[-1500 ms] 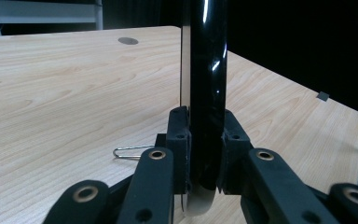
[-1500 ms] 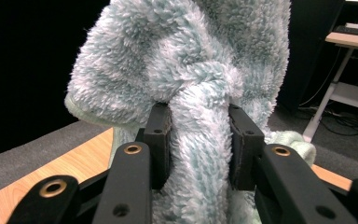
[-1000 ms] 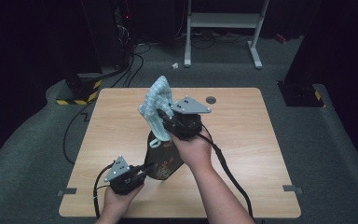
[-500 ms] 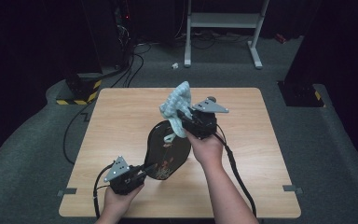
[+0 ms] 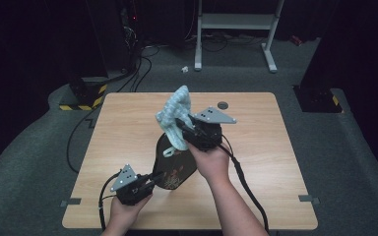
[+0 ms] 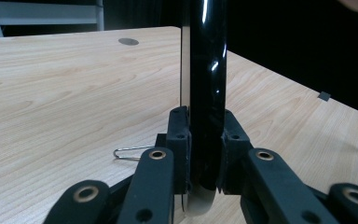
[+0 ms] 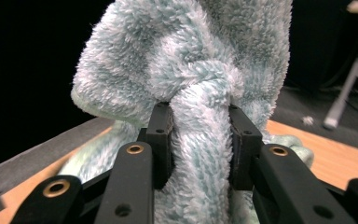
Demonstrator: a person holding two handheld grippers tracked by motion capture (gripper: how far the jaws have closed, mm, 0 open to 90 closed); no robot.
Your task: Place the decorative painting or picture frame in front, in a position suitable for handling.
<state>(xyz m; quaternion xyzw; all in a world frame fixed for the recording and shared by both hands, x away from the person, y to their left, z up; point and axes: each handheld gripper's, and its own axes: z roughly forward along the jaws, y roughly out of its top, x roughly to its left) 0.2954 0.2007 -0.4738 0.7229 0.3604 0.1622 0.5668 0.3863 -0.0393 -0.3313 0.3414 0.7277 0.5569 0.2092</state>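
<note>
Overhead first: right gripper [image 5: 181, 127] was raised over the middle of the wooden table [image 5: 256, 162], jaws clamped on a fluffy pale-blue cloth [image 5: 174, 115] that stood up above and to the left of it. Below that cloth sat a dark oval plate [image 5: 173, 164], apparently tipped up on edge, though the angle made that hard to judge. Left gripper [image 5: 153, 178] was low at the near edge, its jaws meeting the plate's near rim.

Left gripper view: jaws were closed tight on the glossy black plate [image 6: 205, 93], which rose straight up between the pads [image 6: 179, 140]. A small wire clip [image 6: 128, 152] lay on the table just left of the jaws.

Right gripper view: jaws squeezed a twisted rope of the cloth [image 7: 200, 140], with the fuzzy bulk bunched directly above the fingertips and spilling below them.
</note>
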